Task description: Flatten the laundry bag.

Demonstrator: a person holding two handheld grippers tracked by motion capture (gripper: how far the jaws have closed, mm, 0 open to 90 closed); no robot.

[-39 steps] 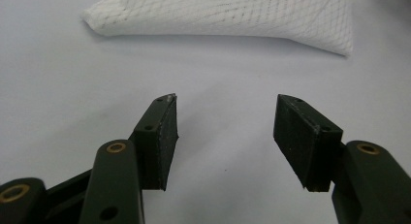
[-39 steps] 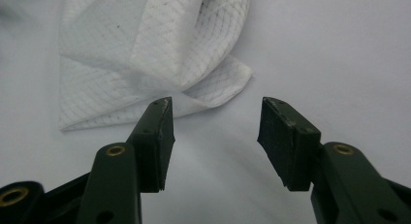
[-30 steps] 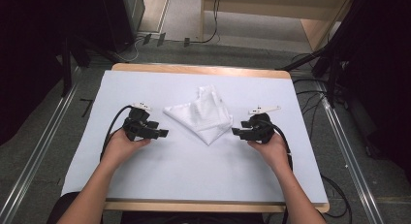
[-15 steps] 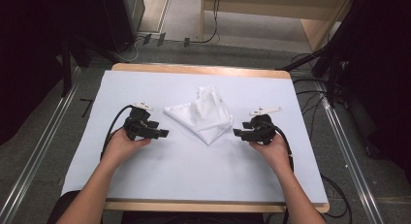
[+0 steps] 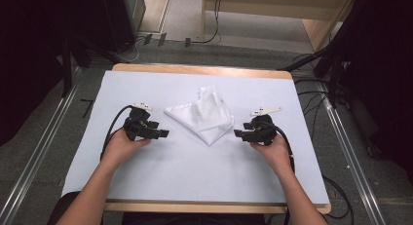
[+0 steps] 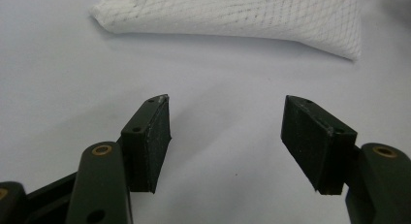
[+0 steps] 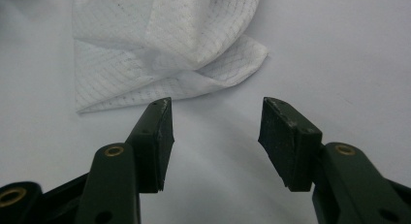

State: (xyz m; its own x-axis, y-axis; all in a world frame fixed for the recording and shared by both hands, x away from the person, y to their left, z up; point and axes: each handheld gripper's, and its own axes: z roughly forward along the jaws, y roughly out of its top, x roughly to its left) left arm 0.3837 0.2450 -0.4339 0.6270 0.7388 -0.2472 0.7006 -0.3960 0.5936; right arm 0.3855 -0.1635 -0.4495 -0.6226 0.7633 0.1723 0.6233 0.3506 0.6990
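High view, table: a wooden table (image 5: 204,69) covered by a pale sheet (image 5: 195,176).
High view, cloth: a white mesh cloth (image 5: 202,115) lies crumpled and folded near the middle of the sheet, one corner pointing toward the person.
High view, left gripper: the left gripper (image 5: 163,134) rests on the sheet to the left of the cloth, near it but apart, held by the left hand (image 5: 121,146).
High view, right gripper: the right gripper (image 5: 237,133) rests to the right of the cloth, close to its near corner, held by the right hand (image 5: 273,152).
Left gripper view, jaws: spread wide with nothing between them; bare sheet shows in the gap.
Left gripper view, cloth: the netted fabric (image 6: 242,15) lies ahead of the jaws, apart from them.
Right gripper view, jaws: spread apart and holding nothing.
Right gripper view, cloth: the folded layers (image 7: 160,44) lie just ahead; whether the left jaw tip touches the cloth's edge cannot be told.
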